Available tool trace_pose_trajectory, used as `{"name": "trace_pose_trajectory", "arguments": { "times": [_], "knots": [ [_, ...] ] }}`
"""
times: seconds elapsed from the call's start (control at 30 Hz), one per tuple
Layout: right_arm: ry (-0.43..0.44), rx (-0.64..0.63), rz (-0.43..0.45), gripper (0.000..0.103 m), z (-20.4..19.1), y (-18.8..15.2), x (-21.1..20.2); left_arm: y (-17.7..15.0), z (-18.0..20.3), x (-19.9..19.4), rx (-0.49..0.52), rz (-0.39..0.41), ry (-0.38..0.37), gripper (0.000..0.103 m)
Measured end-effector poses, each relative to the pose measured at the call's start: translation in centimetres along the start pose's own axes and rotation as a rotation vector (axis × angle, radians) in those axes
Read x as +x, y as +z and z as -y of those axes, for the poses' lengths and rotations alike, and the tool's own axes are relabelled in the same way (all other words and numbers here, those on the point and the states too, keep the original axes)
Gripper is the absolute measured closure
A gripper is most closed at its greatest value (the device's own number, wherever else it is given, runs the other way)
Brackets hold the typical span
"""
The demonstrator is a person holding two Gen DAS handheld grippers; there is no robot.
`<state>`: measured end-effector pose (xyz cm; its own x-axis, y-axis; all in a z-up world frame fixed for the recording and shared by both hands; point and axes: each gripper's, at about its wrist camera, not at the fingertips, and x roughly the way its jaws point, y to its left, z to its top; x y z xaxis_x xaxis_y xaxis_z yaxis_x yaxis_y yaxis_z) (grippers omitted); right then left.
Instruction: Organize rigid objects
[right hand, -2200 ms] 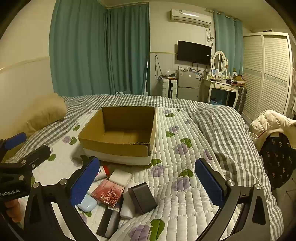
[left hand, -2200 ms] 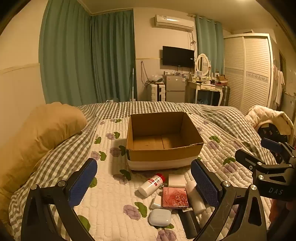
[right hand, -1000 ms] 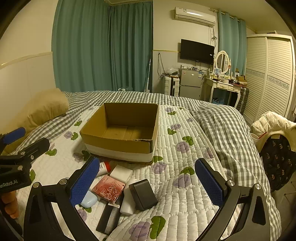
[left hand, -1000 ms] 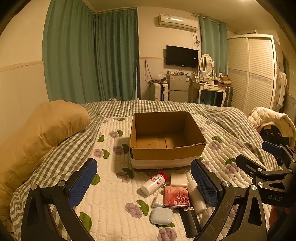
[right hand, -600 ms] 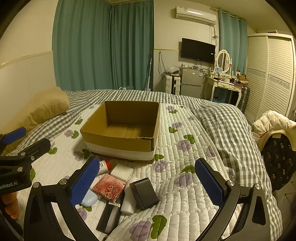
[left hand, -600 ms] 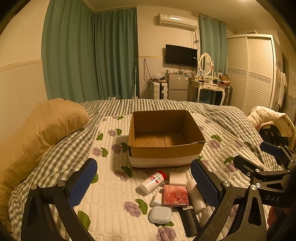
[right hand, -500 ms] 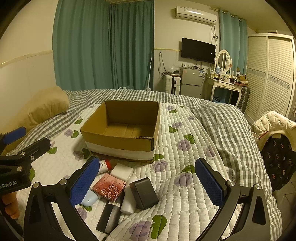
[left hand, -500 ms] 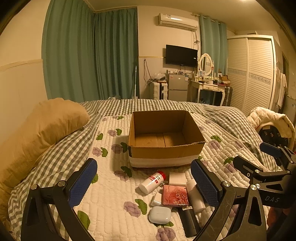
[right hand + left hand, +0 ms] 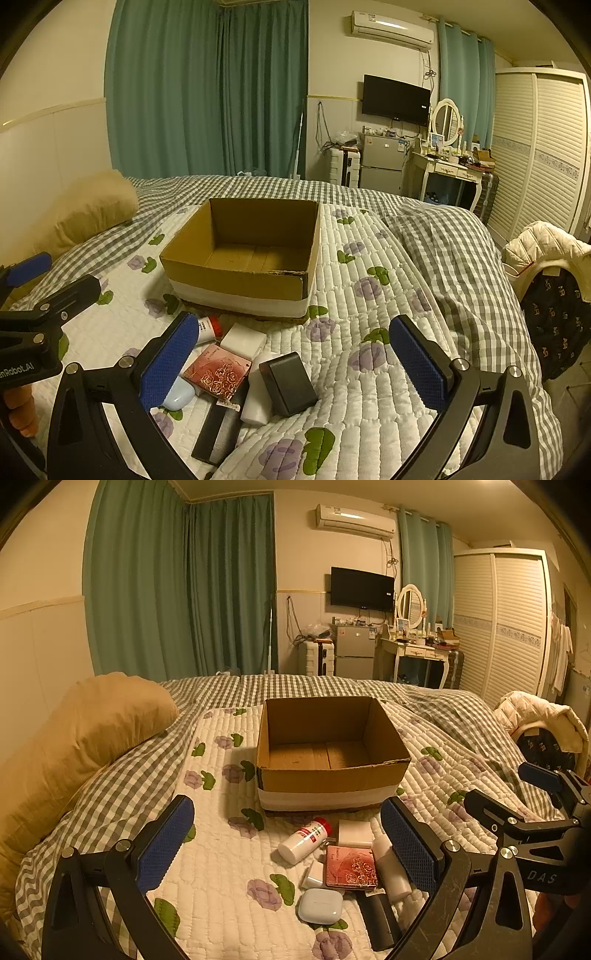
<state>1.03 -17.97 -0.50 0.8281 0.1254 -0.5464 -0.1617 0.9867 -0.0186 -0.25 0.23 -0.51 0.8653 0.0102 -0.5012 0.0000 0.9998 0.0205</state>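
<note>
Cardboard box [image 9: 332, 753] sits empty mid-bed; both hand-held grippers [image 9: 288, 840] [image 9: 293, 356] hover spread: lower squarely over one item, probably the dark box [image 9: 288, 382].

- The cardboard box [image 9: 332, 753] stands open-topped with nothing above its rim, so I can come down into it.
- Just in front of the box, the white bottle [image 9: 303, 841], red case [image 9: 350, 866] and black block [image 9: 288, 382] crowd together, touching.
- Left of the box, bare quilt [image 9: 221, 849] gives passage.

The right gripper's finger [image 9: 168, 363] is covering part of the white earbud case [image 9: 179, 395]. The dark gray box [image 9: 288, 382] is overlapping the white bottle [image 9: 256, 400].
</note>
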Motion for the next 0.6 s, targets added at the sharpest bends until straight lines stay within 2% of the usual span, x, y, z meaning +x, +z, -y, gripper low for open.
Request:
{"name": "trace_pose_trajectory", "arguments": {
  "times": [0.6],
  "knots": [
    [0.014, -0.003, -0.005, 0.0, -0.15, -0.1, 0.23, 0.23, -0.27, 0.37, -0.019, -0.004, -0.009, 0.0]
  ]
}}
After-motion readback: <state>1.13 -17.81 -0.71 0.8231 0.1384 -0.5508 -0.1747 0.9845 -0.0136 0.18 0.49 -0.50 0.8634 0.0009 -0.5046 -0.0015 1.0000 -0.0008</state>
